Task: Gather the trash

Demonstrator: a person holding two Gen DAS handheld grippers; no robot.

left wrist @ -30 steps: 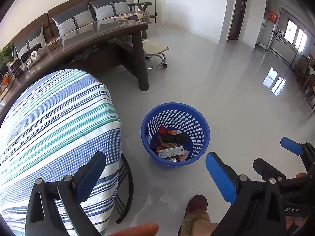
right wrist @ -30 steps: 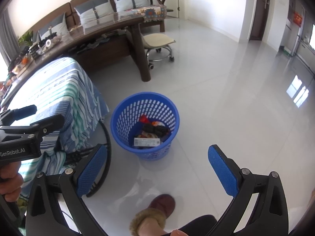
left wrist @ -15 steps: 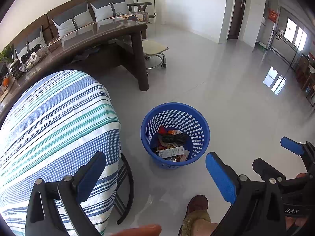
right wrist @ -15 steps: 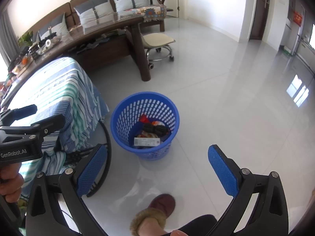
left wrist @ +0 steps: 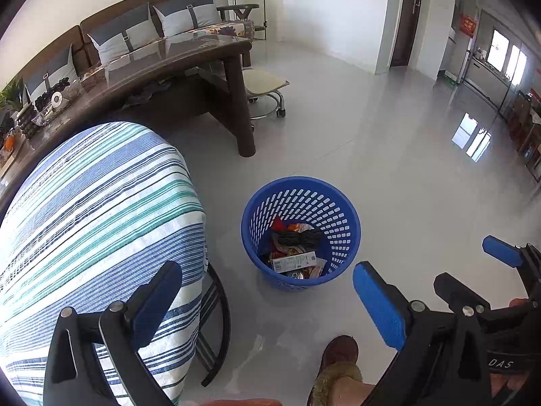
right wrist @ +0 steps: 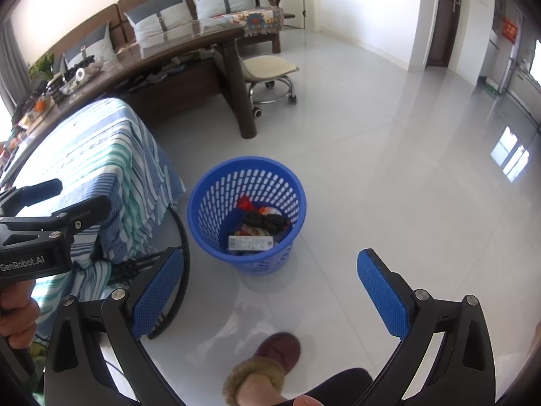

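Two empty spread tools [left wrist: 267, 291] [right wrist: 270, 287] above one blue basket [right wrist: 203, 199]

Blue basket [left wrist: 341, 230], blue-green striped cloth [left wrist: 94, 203]

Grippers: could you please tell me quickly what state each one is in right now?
Left gripper: open, holding nothing.
Right gripper: open, holding nothing.

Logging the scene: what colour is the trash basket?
Blue basket, clearest in the right wrist view.
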